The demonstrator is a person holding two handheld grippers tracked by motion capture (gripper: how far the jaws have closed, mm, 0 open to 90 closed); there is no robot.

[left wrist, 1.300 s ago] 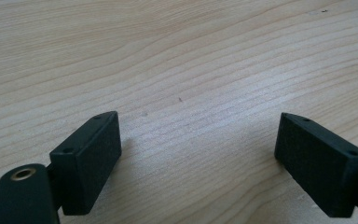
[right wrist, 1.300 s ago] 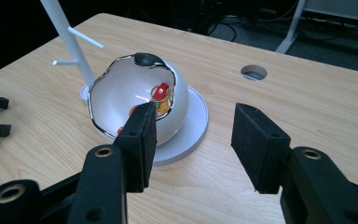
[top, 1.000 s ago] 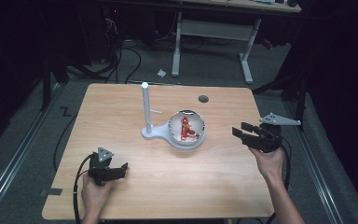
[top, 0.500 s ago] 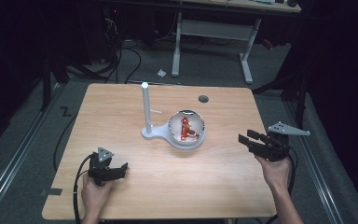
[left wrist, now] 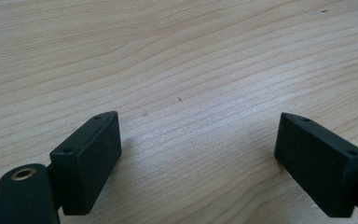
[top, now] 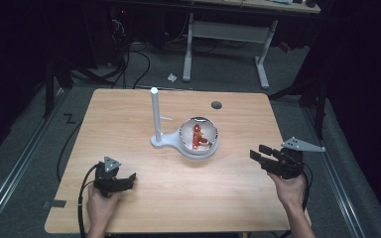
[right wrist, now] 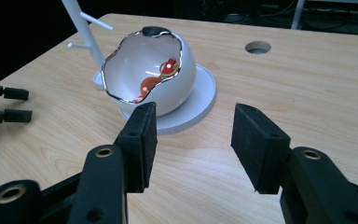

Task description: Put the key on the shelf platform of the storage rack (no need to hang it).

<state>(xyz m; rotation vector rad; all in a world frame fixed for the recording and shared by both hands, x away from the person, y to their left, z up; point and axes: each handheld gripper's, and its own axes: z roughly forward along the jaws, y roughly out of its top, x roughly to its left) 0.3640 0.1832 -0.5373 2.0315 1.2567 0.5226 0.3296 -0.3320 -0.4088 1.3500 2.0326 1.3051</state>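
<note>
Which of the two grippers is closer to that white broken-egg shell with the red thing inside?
The right. The right gripper sits off to the shell's right, jaws open and aimed at it. The left gripper rests farther off, near the table's front left, jaws open.

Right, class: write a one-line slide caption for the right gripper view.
Open right gripper faces a cracked white egg shell holding a red figure.

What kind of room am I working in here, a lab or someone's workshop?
Most likely a lab or test room set up for recording. A bare wooden table stands on grey carpet, cables trail across the dark floor behind it, and a white-legged desk frame stands farther back. Nothing domestic is in sight.
</note>
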